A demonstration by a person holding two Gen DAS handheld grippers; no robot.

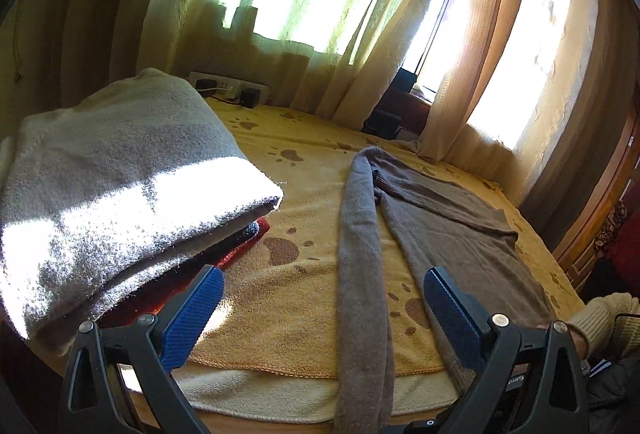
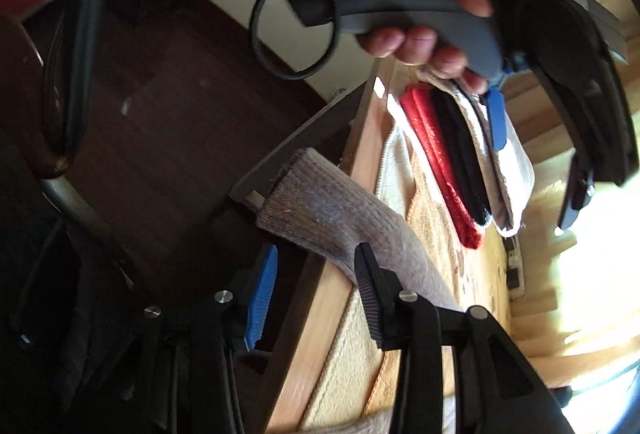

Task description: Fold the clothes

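A grey-brown sweater [image 1: 452,230] lies spread on the yellow paw-print towel [image 1: 280,298], one long sleeve [image 1: 360,274] running toward me and over the table's near edge. My left gripper [image 1: 320,298] is open above the towel, the sleeve lying between its blue pads, not held. A folded pile [image 1: 120,174] with a light grey garment on top sits at left. In the right wrist view, my right gripper [image 2: 316,274] is open around the hanging sleeve cuff [image 2: 316,202] at the table edge. The left gripper [image 2: 496,114] shows by the folded pile [image 2: 452,162].
A power strip [image 1: 232,86] lies at the table's back by the curtains [image 1: 320,14]. A dark object [image 1: 384,122] sits at the back by the window. The wooden table edge [image 2: 320,334] and dark floor [image 2: 160,138] show in the right wrist view.
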